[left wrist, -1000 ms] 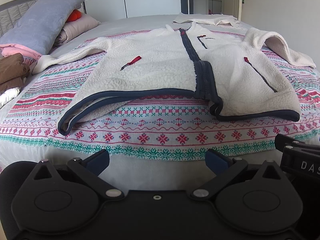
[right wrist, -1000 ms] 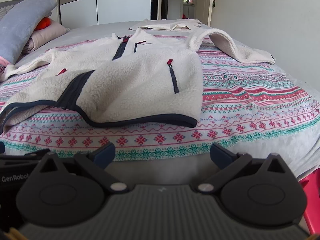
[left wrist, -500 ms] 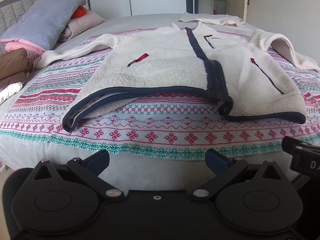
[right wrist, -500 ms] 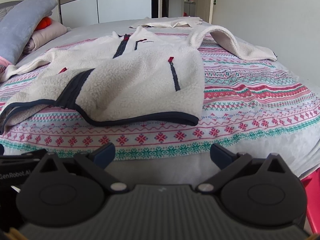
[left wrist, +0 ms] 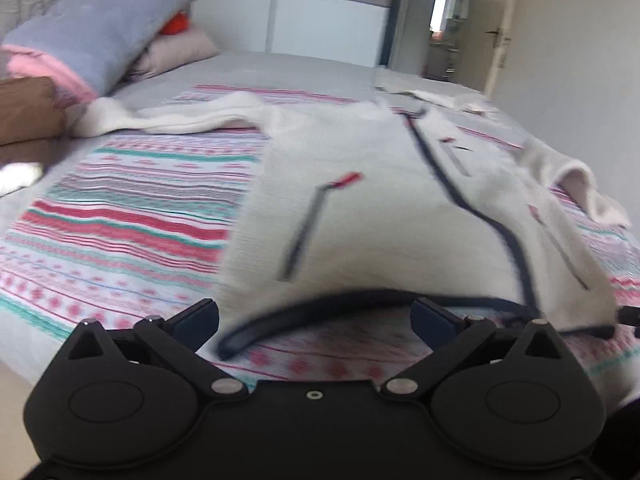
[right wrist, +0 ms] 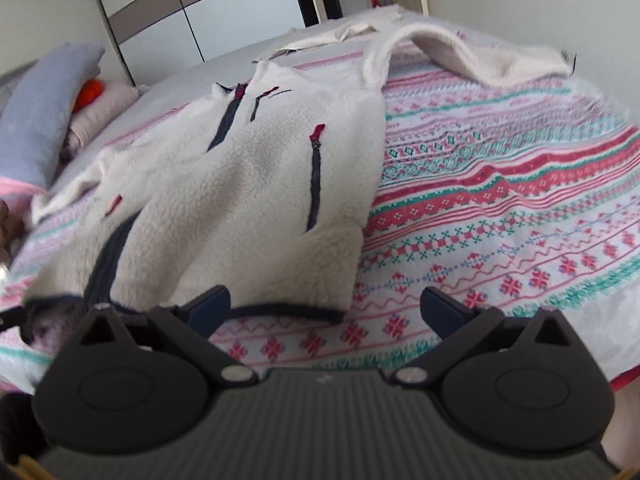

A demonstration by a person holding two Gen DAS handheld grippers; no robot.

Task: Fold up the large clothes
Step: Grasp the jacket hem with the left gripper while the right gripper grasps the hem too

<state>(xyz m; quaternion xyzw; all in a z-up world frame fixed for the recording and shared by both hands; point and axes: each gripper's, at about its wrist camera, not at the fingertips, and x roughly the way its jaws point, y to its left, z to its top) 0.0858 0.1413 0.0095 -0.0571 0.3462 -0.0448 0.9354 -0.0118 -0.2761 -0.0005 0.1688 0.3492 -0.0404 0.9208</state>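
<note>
A cream fleece jacket [left wrist: 380,216] with navy trim, a navy zip and red zip pulls lies front up on the patterned bedspread [left wrist: 120,216], sleeves spread to both sides. It also shows in the right wrist view [right wrist: 248,200]. My left gripper [left wrist: 316,316] is open and empty, just above the jacket's navy bottom hem on its left half. My right gripper [right wrist: 326,304] is open and empty, just above the hem at the jacket's right corner. The left wrist view is blurred by motion.
Pillows and folded bedding [left wrist: 100,36] are piled at the bed's left head end. Another pale garment [right wrist: 344,32] lies at the far side of the bed. A wardrobe [left wrist: 320,20] and a doorway stand behind. The bed's near edge is right below both grippers.
Both grippers have moved forward and up over the bed's near edge, close to the jacket's bottom hem. They stay open. The jacket has not moved.
</note>
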